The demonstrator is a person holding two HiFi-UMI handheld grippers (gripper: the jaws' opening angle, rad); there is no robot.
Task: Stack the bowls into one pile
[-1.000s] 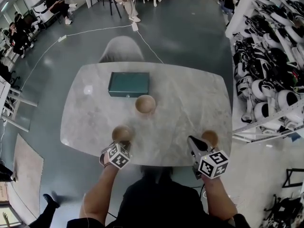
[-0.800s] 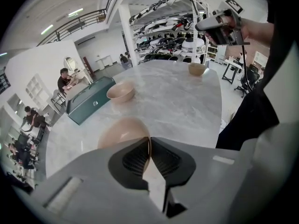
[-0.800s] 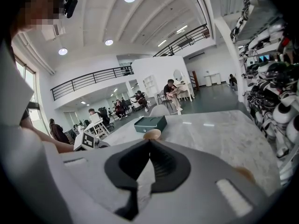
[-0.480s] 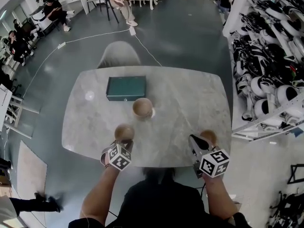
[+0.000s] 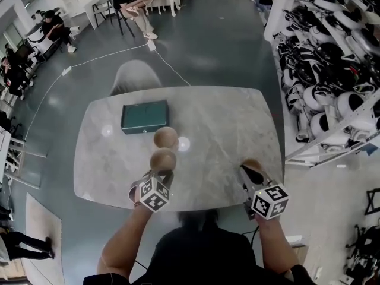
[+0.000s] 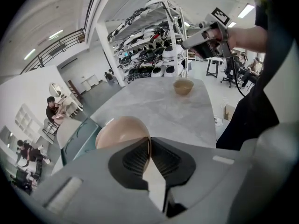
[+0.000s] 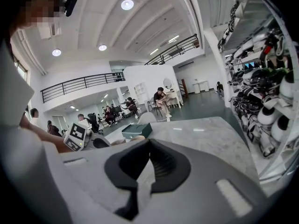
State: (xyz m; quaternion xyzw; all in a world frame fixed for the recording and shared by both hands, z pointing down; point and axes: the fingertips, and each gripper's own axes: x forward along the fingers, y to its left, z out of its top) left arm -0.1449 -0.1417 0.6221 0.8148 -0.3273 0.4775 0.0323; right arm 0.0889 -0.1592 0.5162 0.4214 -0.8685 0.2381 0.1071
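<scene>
My left gripper (image 5: 161,174) is shut on the rim of a tan wooden bowl (image 5: 163,159), held above the marble table (image 5: 219,123). In the left gripper view the rim sits pinched between the two pads at the left gripper (image 6: 149,143), with the tan bowl (image 6: 120,132) just beyond them. A second bowl (image 5: 166,137) rests on the table right behind the held one. The third bowl (image 5: 252,162) stands near the table's right front edge, and this bowl (image 6: 183,86) also shows in the left gripper view. My right gripper (image 5: 245,172) hangs beside it, jaws together, and the right gripper (image 7: 147,144) has nothing between its pads.
A dark green box (image 5: 144,116) lies at the back left of the table, close behind the middle bowl. A grey chair (image 5: 135,75) stands at the far side. Shelves of helmets (image 5: 332,70) line the right. People sit far off at the back.
The left gripper has lifted its bowl off the table and carried it away from the front edge, up to the middle bowl. The right gripper shifted slightly beside the third bowl.
</scene>
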